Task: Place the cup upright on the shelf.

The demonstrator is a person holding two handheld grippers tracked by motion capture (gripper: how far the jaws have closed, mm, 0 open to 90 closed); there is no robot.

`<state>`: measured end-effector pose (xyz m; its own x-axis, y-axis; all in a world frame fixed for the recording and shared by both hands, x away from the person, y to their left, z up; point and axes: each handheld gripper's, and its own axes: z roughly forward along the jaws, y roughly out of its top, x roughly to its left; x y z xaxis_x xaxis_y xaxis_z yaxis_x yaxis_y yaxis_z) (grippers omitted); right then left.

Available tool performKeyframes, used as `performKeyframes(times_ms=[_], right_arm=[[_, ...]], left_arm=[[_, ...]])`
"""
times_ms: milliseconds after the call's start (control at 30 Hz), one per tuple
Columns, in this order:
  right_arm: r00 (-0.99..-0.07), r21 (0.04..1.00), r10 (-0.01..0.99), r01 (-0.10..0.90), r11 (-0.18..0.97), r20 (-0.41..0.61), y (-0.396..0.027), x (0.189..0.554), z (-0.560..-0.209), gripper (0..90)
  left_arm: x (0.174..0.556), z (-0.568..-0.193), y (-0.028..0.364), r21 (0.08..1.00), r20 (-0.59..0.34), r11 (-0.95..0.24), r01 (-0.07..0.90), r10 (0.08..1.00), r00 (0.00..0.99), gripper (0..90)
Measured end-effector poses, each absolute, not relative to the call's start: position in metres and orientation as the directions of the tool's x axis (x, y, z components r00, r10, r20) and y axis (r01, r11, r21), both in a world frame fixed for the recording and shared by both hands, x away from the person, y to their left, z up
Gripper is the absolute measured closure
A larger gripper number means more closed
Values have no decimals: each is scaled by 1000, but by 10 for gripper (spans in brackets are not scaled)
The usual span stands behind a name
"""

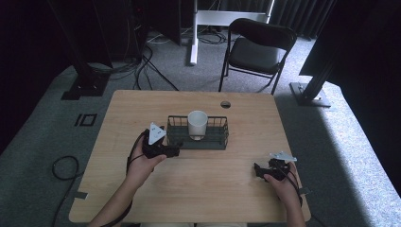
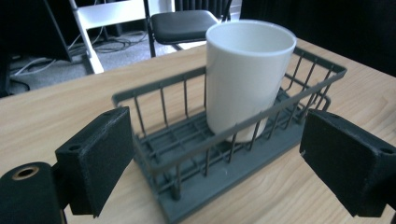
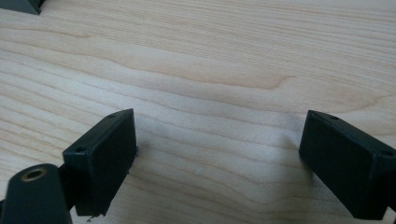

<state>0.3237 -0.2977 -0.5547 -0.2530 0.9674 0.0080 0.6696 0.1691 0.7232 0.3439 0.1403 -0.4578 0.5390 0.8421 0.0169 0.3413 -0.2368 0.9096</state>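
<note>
A white cup (image 1: 197,124) (image 2: 246,74) stands upright inside a dark grey wire basket (image 1: 218,137) (image 2: 187,154) at the middle of the wooden table (image 1: 198,184). My left gripper (image 1: 176,151) (image 2: 217,163) sits just off the basket's left end, pointing at it. Its jaws stand open, with the near corner of the basket showing between them and nothing pressed. My right gripper (image 1: 257,170) (image 3: 219,158) rests low at the table's right front. It is open over bare wood and holds nothing.
A black folding chair (image 1: 255,49) stands behind the table, beside a white stand (image 1: 194,33). A cable hole (image 1: 225,104) sits near the table's far edge. Cables (image 1: 64,168) lie on the grey carpet at the left.
</note>
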Motion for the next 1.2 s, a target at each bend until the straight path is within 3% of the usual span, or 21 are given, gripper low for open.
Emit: performKeyframes(times_ms=[600,1200], right_arm=[[-253,723,967,670,170,8,-298,324,-555,106],[-255,724,967,669,172,6,-298,324,-555,106]], left_arm=[[325,-494,180,887,-23,-211,410,868,496,104],[302,-519,213,829,-13,-260,495,876,482,104]])
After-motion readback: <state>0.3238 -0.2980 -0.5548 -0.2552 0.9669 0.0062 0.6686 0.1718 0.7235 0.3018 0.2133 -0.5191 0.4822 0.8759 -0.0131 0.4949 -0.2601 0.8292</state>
